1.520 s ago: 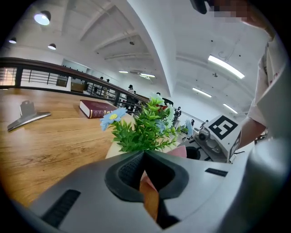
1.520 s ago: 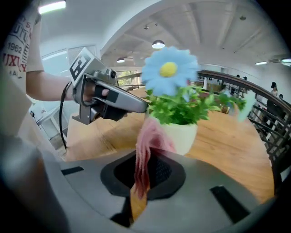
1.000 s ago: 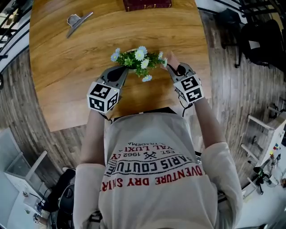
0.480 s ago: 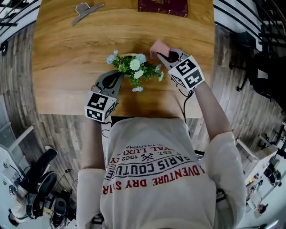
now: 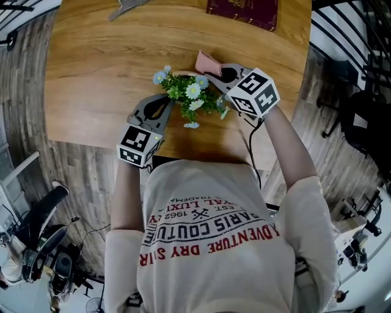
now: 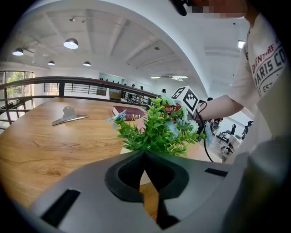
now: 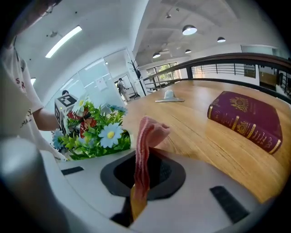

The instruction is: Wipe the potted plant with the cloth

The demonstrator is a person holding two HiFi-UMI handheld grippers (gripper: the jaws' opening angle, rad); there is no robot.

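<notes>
Wood desk point(image 5: 91, 73): it carries everything before you.
Plant point(image 5: 192, 98): green leaves and pale daisies, between your two tongs.
Left tongs point(image 5: 166, 101): clenched on nothing, tips just beside the plant's left side.
Right tongs point(image 5: 212, 68): grasping the pink cloth point(image 5: 204, 61), just beside the plant's far right.
Book point(image 5: 244, 11): dark red, at the far edge.

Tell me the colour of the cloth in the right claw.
The cloth is pink, yellowish at its lower end; best seen in the right gripper view.
</notes>
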